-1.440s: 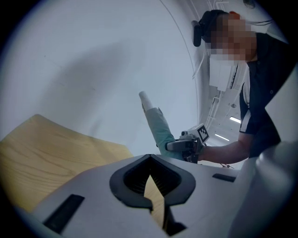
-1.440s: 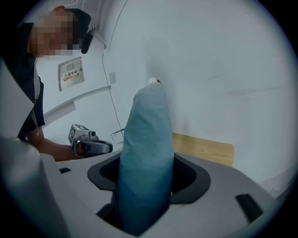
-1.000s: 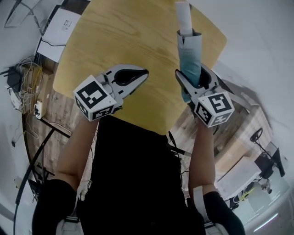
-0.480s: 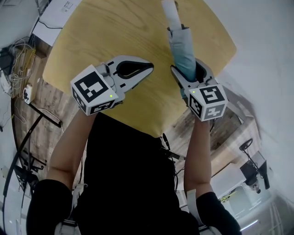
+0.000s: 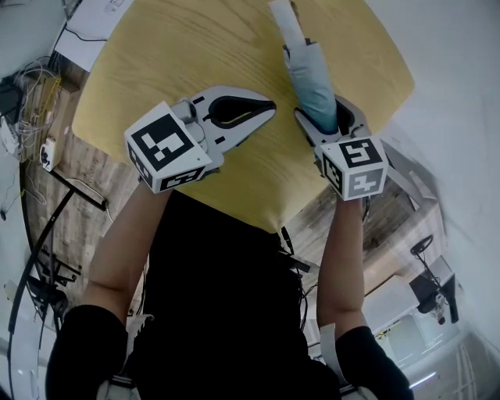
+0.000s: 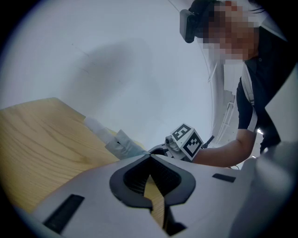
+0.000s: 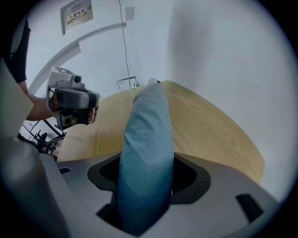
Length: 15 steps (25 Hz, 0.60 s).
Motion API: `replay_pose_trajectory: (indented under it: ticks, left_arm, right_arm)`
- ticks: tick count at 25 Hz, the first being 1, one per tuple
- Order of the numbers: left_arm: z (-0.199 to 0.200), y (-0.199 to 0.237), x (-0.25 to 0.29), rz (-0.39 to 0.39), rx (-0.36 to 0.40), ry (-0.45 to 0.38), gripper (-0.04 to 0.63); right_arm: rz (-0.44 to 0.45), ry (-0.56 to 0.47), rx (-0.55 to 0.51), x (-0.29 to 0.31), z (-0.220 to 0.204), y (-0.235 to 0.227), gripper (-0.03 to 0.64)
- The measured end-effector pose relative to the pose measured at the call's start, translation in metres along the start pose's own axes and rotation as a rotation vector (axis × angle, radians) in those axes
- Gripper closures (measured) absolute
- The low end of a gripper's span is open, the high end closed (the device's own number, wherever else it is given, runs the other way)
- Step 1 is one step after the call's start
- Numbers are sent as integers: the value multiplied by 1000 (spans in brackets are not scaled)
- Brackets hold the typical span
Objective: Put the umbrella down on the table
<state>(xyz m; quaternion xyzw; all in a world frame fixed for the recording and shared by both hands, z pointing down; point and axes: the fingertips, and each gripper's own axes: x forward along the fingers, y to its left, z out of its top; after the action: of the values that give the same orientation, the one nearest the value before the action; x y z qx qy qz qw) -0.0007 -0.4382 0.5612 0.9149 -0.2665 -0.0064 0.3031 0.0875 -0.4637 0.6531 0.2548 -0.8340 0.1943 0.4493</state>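
A folded pale-blue umbrella (image 5: 312, 82) with a white handle end (image 5: 284, 22) is held over the round wooden table (image 5: 156, 62). My right gripper (image 5: 326, 119) is shut on the umbrella (image 7: 146, 153), which points away from me across the tabletop (image 7: 205, 125). My left gripper (image 5: 254, 117) hovers over the table to the left of it, shut with nothing between its jaws. From the left gripper view the umbrella (image 6: 118, 142) and the right gripper (image 6: 184, 142) show beyond the shut jaws.
The table's near edge (image 5: 258, 215) lies just above my body. Wooden floor with cables and a power strip (image 5: 47, 152) lies to the left. A white box (image 5: 98, 19) sits on the floor beyond the table. White wall runs to the right.
Both grippers have drifted slightly forward over the table. The umbrella has tilted a little more to the left while staying in the right gripper.
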Motion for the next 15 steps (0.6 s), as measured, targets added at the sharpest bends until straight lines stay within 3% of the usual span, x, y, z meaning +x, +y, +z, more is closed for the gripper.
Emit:
replay_pose_trajectory:
  ticks: [15]
  left_arm:
    - [1,5,-2,-4,-6,-5,582]
  right_arm:
    - [-2,77,-36,15,-8,3,324]
